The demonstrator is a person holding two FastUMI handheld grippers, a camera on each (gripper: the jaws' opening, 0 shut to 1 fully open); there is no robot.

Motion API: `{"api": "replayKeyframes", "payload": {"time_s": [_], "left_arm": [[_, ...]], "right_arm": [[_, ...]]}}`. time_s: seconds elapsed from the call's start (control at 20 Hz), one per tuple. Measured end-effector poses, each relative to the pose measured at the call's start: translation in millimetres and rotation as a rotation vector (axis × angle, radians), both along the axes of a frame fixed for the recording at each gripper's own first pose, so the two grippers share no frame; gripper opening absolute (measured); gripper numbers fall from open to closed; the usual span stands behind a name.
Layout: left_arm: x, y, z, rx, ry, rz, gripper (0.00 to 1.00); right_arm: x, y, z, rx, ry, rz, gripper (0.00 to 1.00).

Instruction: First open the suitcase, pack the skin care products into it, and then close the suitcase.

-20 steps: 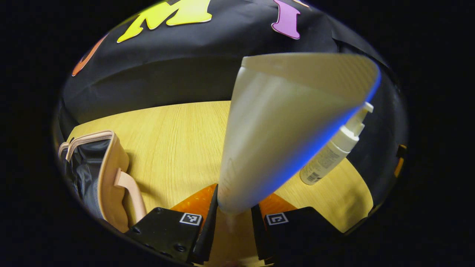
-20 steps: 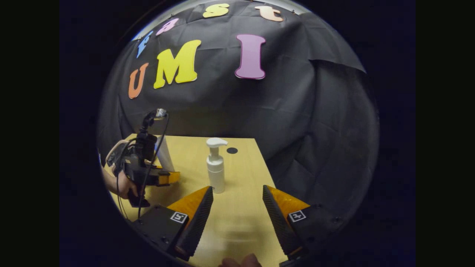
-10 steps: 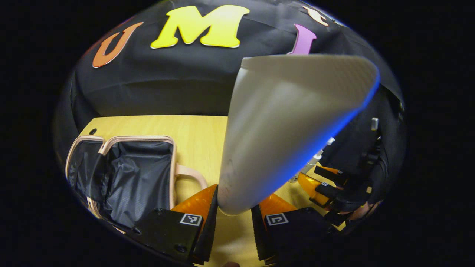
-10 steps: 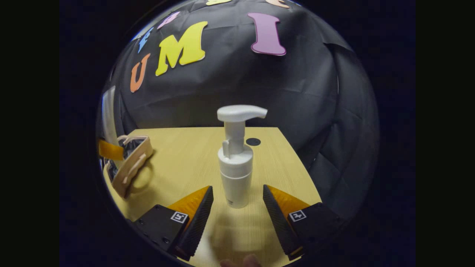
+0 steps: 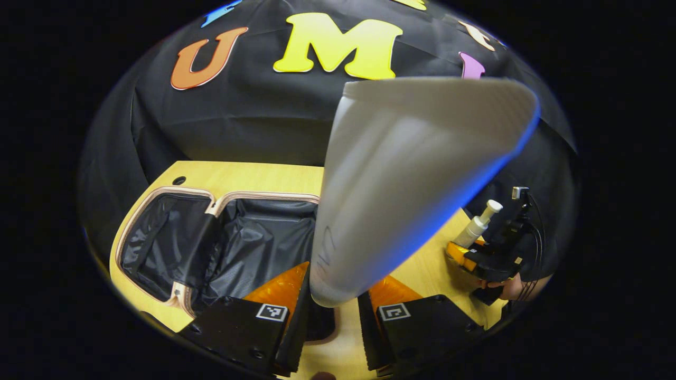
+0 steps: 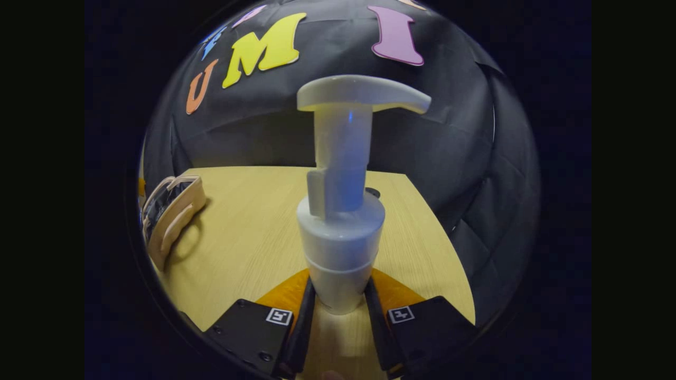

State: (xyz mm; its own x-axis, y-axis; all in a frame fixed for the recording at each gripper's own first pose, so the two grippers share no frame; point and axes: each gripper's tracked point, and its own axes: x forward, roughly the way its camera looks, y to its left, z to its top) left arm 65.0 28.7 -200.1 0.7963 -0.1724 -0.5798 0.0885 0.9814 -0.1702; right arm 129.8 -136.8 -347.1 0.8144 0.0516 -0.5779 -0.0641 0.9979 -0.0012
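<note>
My left gripper [image 5: 334, 309] is shut on a white tube [image 5: 401, 179] that stands tall and hides much of the left gripper view. It hangs over the near edge of the open suitcase [image 5: 174, 243], a beige case with black lining lying flat on the wooden table [image 5: 253, 174]. My right gripper [image 6: 338, 311] is shut on the base of a white pump bottle [image 6: 340, 211], which stands upright. In the left gripper view the pump bottle [image 5: 478, 224] and the right gripper [image 5: 465, 258] sit far right. The suitcase [image 6: 171, 216] lies at the left in the right gripper view.
The table [image 6: 253, 221] has a small dark hole [image 5: 178, 180] near its far left corner and another [image 6: 373, 192] behind the pump bottle. A hand [image 5: 509, 287] holds the right gripper at the table's right edge. Black cloth walls close in behind.
My left gripper swung left with the tube, so the open suitcase now lies right under it. My right gripper moved up to the pump bottle and shut on its base.
</note>
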Motion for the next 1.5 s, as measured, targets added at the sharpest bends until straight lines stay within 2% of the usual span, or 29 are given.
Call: {"api": "replayKeyframes", "payload": {"time_s": [0.2,0.4,0.5,0.55,0.6,0.75,0.9,1.0,1.1,1.2,1.5], "left_arm": [[-4,63,-20,-0.067,0.054,0.035,0.48],[-5,104,-66,-0.127,0.172,-0.015,0.48],[-1,113,-84,-0.151,0.215,-0.039,0.48],[2,117,-93,-0.164,0.24,-0.048,0.54],[5,122,-104,-0.174,0.288,-0.048,0.46],[5,123,-122,-0.178,0.417,-0.057,0.46],[8,123,-135,-0.217,0.526,-0.021,0.46],[5,124,-140,-0.18,0.594,-0.021,0.45],[-5,124,-151,-0.061,0.72,-0.052,0.45],[5,129,-153,0.019,0.74,-0.058,0.45],[6,131,-160,0.054,0.785,0.021,0.45]], "right_arm": [[-29,11,37,0.026,0.018,-0.02,0.48],[-72,37,92,0.103,0.048,0.017,0.48],[-89,37,112,0.128,0.058,0.01,0.48],[-97,36,121,0.131,0.057,0.001,0.49],[-113,35,141,0.146,0.056,-0.012,0.49],[-137,35,172,0.176,0.038,-0.041,0.48],[-149,34,187,0.163,0.008,-0.047,0.48],[-155,33,187,0.174,0.009,-0.061,0.48],[-163,34,187,0.186,0.012,-0.067,0.48],[-167,34,188,0.178,0.004,-0.058,0.48],[-183,22,183,0.185,0.007,-0.07,0.48]]}}
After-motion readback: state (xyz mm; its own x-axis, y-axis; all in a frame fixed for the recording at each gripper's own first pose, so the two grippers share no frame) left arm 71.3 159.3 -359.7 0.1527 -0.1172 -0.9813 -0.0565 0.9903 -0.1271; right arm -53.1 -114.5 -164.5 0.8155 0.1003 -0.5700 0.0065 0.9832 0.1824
